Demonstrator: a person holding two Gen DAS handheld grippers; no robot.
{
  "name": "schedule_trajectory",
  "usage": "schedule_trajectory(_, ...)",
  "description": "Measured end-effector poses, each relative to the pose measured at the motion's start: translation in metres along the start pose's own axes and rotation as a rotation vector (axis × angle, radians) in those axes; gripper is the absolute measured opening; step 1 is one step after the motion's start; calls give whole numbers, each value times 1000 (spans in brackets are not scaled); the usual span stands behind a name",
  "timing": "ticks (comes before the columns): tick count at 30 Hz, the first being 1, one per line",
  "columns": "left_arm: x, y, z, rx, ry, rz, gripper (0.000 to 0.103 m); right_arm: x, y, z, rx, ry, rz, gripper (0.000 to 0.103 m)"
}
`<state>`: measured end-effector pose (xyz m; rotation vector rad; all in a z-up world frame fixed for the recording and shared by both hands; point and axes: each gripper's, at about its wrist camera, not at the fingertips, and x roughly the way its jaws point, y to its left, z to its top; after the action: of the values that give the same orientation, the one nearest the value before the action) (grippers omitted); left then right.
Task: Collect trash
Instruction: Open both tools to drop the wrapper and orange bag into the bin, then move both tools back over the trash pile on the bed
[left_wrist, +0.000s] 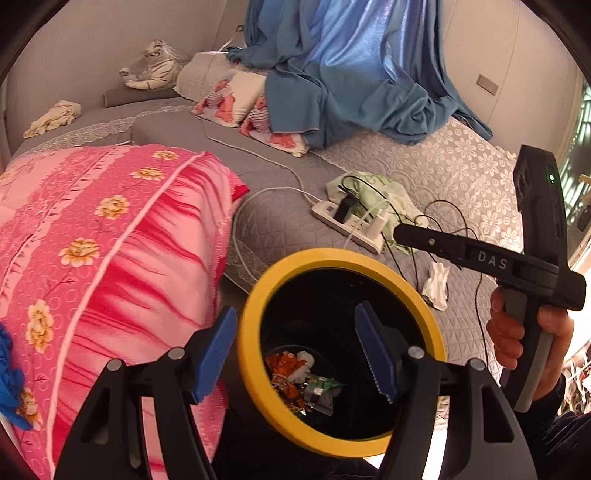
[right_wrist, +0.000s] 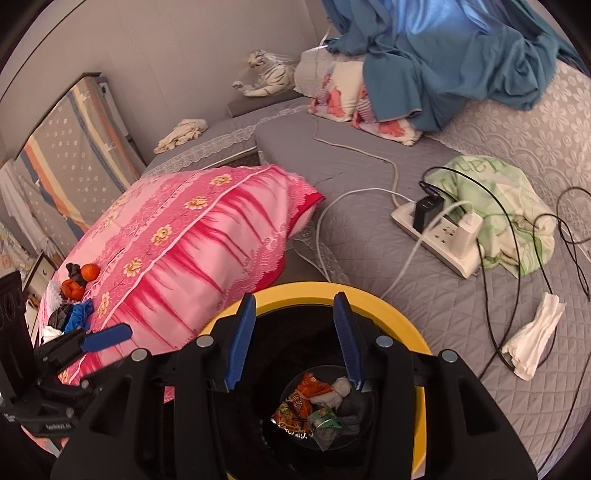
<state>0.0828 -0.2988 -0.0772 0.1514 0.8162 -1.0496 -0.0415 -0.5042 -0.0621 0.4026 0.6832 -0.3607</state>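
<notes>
While the pink floral pillow (right_wrist: 192, 236) lies just left of the yellow-rimmed bin (right_wrist: 402, 325), a power strip (right_wrist: 436, 229) with black cables (right_wrist: 517, 280) sits beyond the bin on the grey bed (right_wrist: 369, 236). A crumpled white tissue (right_wrist: 535, 343) lies right of the bin, crossed by a cable, while orange wrappers (right_wrist: 303, 398) sit inside. Both the left gripper (left_wrist: 295, 350) and right gripper (right_wrist: 293, 339) hover over the bin, fingers apart and holding nothing.

**Bin part-filled, tissue on the bed**

A black trash bin (right_wrist: 413, 354) with a yellow rim stands upright beside the bed, holding orange snack wrappers (right_wrist: 299, 402) and crumpled tissue. Another crumpled white tissue (right_wrist: 535, 336) lies on the grey quilt, near black cables.
</notes>
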Motion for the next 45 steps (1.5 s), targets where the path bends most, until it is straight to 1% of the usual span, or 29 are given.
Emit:
schedule_trajectory(8, -34, 41, -1, -45, -50, 98, 63, 16, 46, 10, -83, 18, 55, 41)
schedule_trajectory(13, -60, 69, -3, -75, -85, 168, 63, 22, 84, 17, -158, 18, 101, 41)
schedule_trajectory(24, -121, 128, -15, -139, -145, 319, 63, 34, 173, 22, -312, 26, 221, 42)
schedule_trajectory(27, -139, 142, -21, -158, -162, 360, 63, 35, 197, 22, -345, 29, 276, 44)
schedule_trajectory(32, -169, 168, -35, -209, -185, 424, 63, 37, 237, 18, -410, 36, 337, 45)
schedule_trajectory(39, -210, 210, -58, -302, -206, 512, 65, 42, 300, 2, -513, 76, 455, 47)
schedule_trajectory(42, -226, 227, -68, -339, -210, 540, 66, 47, 325, -8, -555, 100, 491, 48)
schedule_trajectory(45, -234, 237, -75, -354, -212, 568, 68, 55, 344, -17, -587, 129, 505, 48)
